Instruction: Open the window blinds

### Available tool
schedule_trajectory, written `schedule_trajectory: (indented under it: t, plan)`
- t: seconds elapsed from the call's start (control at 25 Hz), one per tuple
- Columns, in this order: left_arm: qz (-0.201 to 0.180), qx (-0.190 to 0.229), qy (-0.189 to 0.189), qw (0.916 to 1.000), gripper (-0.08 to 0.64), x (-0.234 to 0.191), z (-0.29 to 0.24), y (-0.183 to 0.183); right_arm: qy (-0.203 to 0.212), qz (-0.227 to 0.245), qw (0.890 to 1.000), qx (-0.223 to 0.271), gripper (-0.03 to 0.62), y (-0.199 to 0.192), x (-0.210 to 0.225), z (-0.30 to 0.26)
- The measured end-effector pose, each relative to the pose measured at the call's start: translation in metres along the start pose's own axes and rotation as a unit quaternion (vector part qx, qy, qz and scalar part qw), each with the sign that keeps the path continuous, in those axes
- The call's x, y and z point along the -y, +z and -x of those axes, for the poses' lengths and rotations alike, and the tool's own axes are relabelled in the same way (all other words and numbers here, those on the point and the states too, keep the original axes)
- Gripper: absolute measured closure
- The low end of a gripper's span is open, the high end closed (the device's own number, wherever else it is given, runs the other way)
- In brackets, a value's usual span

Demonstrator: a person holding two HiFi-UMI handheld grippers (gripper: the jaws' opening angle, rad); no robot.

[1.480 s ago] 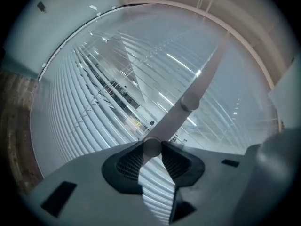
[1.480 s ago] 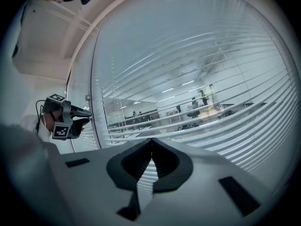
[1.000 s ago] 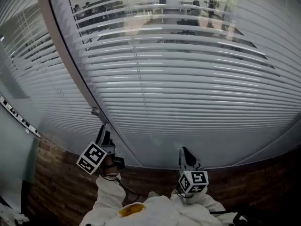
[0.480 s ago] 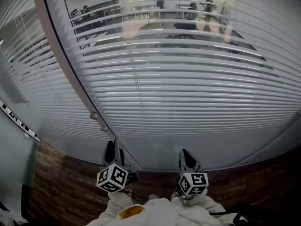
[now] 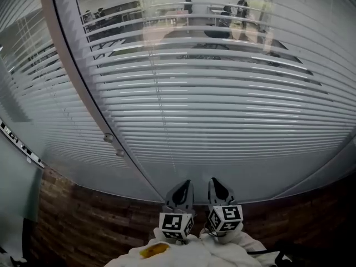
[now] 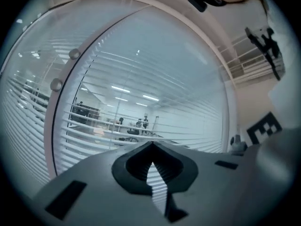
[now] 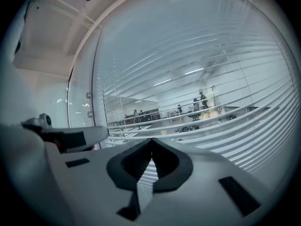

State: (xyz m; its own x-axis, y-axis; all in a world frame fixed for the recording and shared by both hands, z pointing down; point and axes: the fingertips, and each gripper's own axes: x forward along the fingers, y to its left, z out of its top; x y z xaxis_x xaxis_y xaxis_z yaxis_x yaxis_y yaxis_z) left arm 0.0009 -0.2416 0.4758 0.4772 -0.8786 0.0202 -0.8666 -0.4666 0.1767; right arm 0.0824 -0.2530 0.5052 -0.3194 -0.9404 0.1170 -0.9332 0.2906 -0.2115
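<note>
- Fingertips of the left gripper (image 6: 151,146) are pressed together, having just closed, and nothing is caught between them; only a narrow slit stays lower down between the ribbed pads.
- Right gripper (image 7: 151,140) likewise has its tips meeting and holds nothing.
- Just beside each other, the two grippers point side by side at the window, the left one (image 5: 184,183) close to the right one (image 5: 217,181), neither touching anything.
- Straight ahead of both pairs of fingertips and apart from them hang the window blinds (image 5: 222,110), their white slats running across the pane.
- Off to the left of the fingertips a pale frame post (image 5: 72,77) carries two small round knobs (image 5: 108,138).
- Below the fingertips runs a brick wall (image 5: 83,216).
- Beyond the upper slats, an office with people (image 5: 242,7) shows through.
</note>
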Motion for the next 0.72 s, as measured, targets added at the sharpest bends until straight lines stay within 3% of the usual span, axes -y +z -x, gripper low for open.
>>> schedule_trajectory:
  t: [0.08, 0.2, 0.32, 0.72]
  plan:
    - [-0.018, -0.007, 0.001, 0.9998, 0.560, 0.008, 0.003, -0.017, -0.002, 0.003, 1.000, 0.000, 0.581, -0.001, 0.003, 0.000]
    - [-0.027, 0.013, 0.004, 0.9996, 0.560, 0.004, 0.001, -0.002, -0.005, 0.014, 1.000, 0.012, 0.581, 0.009, 0.004, -0.002]
    - [-0.022, 0.032, 0.015, 0.9991, 0.560, -0.005, -0.005, 0.018, -0.002, 0.020, 1.000, 0.021, 0.581, 0.015, 0.003, -0.003]
    - [-0.017, 0.026, 0.020, 0.9993, 0.560, -0.010, -0.004, 0.002, 0.004, 0.032, 0.999, 0.022, 0.581, 0.006, 0.003, 0.006]
